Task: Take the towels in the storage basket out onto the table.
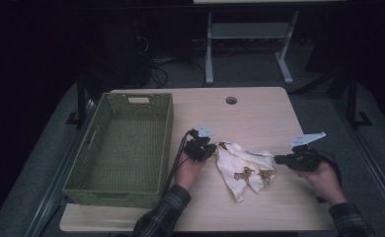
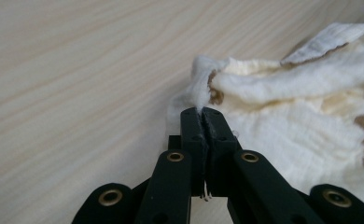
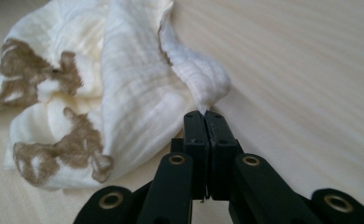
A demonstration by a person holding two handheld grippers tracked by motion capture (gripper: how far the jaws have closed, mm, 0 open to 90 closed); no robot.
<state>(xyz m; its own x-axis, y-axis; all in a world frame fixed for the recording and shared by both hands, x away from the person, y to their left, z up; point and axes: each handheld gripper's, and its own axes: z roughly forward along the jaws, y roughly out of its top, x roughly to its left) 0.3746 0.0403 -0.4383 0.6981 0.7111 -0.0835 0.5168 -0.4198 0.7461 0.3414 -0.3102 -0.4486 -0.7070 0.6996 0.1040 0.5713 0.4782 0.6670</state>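
Dim room, pale table (image 1: 259, 113), cloth (image 1: 245, 165) edges hidden inside both hand-held grippers.

A cream muslin cloth (image 1: 245, 167) with brown printed patches lies crumpled on the light wooden table (image 1: 259, 113) — near its front edge, just right of the green woven basket (image 1: 124, 148). Its left and right corners are pinched up off the wood — the middle sags in loose folds.

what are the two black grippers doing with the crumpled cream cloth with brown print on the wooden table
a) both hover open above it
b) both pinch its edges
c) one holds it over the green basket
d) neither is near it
b: the left gripper and right gripper each have jaws shut on an edge of the cream cloth, which lies on the table.
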